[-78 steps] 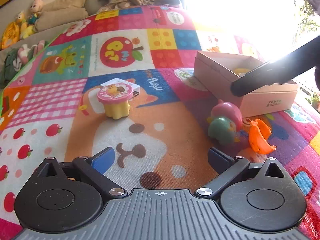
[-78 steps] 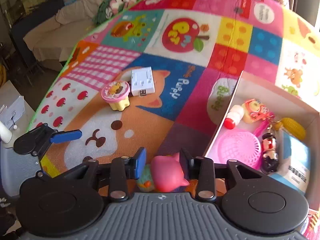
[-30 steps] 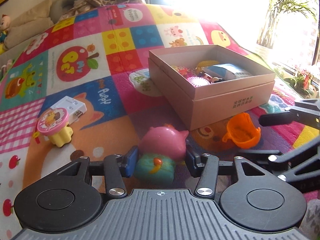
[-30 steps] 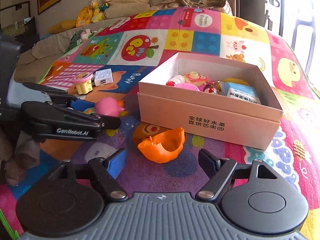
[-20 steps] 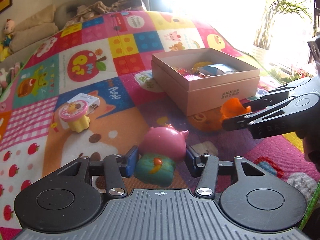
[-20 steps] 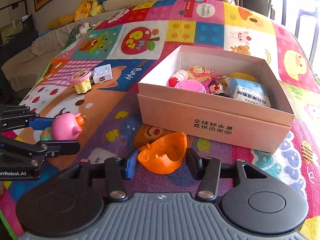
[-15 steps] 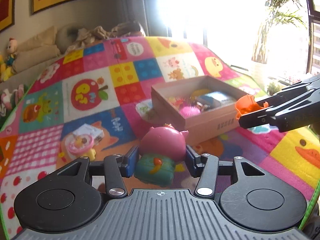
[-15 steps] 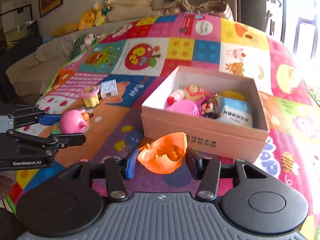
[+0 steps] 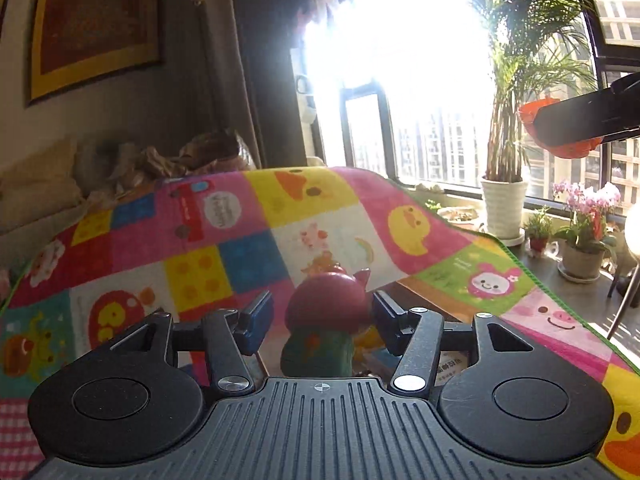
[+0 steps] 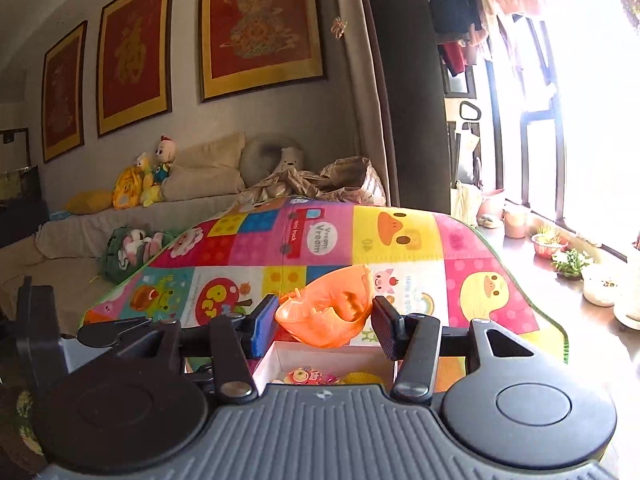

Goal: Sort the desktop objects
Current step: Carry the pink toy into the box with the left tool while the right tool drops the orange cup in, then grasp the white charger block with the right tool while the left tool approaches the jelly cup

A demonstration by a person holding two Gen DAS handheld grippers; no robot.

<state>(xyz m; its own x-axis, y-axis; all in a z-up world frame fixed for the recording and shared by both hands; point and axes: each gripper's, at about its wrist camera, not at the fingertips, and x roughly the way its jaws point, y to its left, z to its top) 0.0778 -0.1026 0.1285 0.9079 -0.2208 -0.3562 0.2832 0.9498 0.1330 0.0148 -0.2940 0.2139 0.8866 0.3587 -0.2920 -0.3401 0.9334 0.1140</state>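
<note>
Orange plastic fills my right gripper (image 10: 324, 316): the orange toy shell (image 10: 326, 312) is pinched between its pads, now lifted above the pink box (image 10: 320, 360), where half a second ago it hung in front of the box wall. My left gripper (image 9: 318, 316) is clamped on the pink-and-green toy (image 9: 324, 328) as before, but raised and tipped up, so I see window and palm plant (image 9: 504, 120) rather than the whole play mat (image 9: 240, 240). Box contents show beneath both toys.
</note>
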